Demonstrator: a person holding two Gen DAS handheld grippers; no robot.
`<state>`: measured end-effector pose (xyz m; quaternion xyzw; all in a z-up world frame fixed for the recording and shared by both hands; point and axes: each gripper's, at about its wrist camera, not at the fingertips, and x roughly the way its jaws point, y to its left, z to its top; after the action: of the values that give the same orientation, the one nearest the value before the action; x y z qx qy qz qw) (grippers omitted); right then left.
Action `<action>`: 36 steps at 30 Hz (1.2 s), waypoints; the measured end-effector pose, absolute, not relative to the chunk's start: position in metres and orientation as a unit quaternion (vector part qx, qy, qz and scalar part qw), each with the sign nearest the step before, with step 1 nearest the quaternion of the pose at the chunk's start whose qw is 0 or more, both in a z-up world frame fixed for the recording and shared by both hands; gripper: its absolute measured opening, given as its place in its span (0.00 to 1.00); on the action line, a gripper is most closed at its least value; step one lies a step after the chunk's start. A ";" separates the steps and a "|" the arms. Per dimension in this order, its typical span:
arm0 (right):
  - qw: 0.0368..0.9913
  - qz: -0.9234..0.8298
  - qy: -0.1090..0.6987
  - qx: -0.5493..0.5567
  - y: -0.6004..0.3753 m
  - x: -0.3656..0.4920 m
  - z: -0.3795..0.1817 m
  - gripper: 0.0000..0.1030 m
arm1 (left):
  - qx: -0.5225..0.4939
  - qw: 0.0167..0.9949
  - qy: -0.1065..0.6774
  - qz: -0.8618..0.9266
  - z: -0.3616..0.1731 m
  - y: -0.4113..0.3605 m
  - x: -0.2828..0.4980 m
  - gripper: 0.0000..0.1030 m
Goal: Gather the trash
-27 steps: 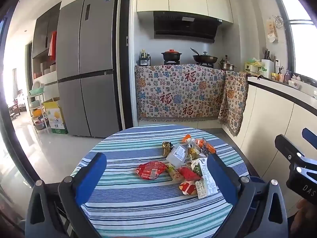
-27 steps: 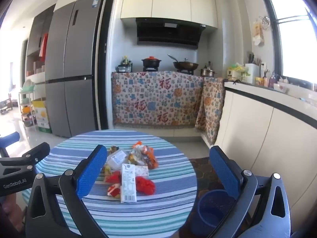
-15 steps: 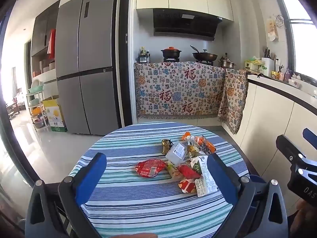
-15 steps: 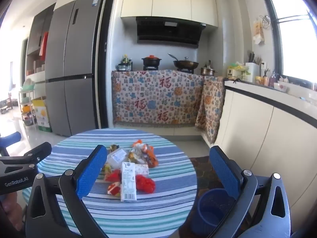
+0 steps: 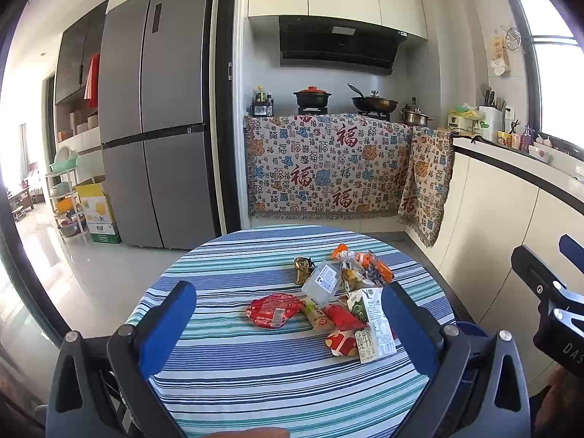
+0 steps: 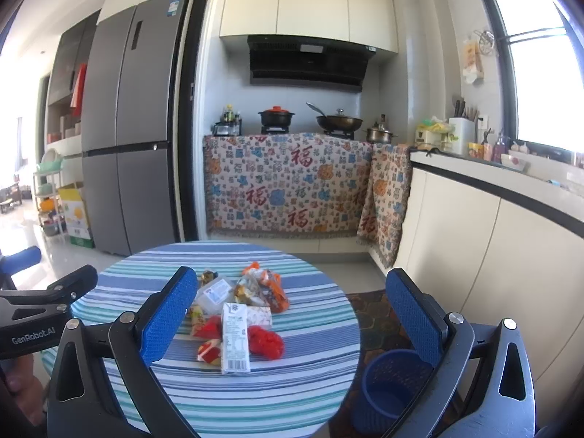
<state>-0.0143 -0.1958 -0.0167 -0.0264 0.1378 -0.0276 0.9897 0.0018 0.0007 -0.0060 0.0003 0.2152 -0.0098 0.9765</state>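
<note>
A round striped counter (image 5: 255,383) stands in a kitchen near a grey fridge (image 5: 153,127). Crumpled wrappers and a milk carton (image 6: 235,339) lie heaped mid-counter. Both the left tool (image 5: 288,323) and right tool (image 6: 292,314) gape empty.

Grey fridge (image 5: 153,120) (tall), patterned cloth (image 5: 328,168) w/ pots.

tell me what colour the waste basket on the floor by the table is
Blue. The waste basket shows best in the right wrist view.
</note>
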 end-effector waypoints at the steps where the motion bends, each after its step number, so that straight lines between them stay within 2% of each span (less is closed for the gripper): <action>1: 0.990 -0.028 0.138 -0.027 -0.196 -0.014 -0.017 1.00 | 0.001 0.976 0.215 -0.010 -0.006 0.000 0.002 1.00; 36: 0.989 -0.027 0.145 -0.027 -0.197 -0.019 -0.021 1.00 | -0.001 0.976 0.219 -0.014 -0.005 -0.001 0.000 1.00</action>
<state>-0.0190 -0.1966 -0.0214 -0.0269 0.1454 -0.0274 0.9886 0.0000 -0.0011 -0.0046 -0.0014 0.2194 -0.0143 0.9755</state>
